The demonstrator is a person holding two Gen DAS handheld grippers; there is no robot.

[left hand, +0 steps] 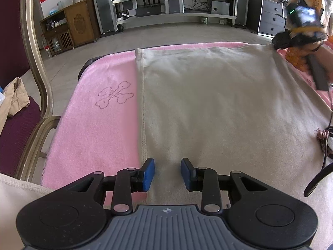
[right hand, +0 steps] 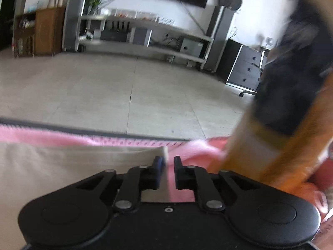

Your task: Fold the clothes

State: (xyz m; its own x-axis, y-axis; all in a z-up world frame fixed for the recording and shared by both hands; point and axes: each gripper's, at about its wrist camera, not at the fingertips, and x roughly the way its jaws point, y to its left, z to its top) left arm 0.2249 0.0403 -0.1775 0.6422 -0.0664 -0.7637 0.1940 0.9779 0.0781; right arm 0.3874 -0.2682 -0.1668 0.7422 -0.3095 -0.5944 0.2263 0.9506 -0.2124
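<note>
A beige garment (left hand: 208,104) lies spread flat on a pink towel (left hand: 100,114) that covers the table. My left gripper (left hand: 167,173) is open, its blue pads (left hand: 148,174) just above the garment's near part, right of the stitched left hem. My right gripper (left hand: 275,42) sits at the garment's far right corner. In the right wrist view that corner (right hand: 163,151) touches the tip of the left finger, and the right gripper (right hand: 168,163) stands slightly open with pink towel (right hand: 193,148) showing in the gap. This view is blurred.
An orange bottle (right hand: 281,135) stands close to the right of my right gripper. A gold-framed chair (left hand: 33,66) with a maroon seat and a beige cloth (left hand: 14,98) is on the left. Dark cables (left hand: 324,145) lie at the table's right edge. Tiled floor lies beyond the table's far edge.
</note>
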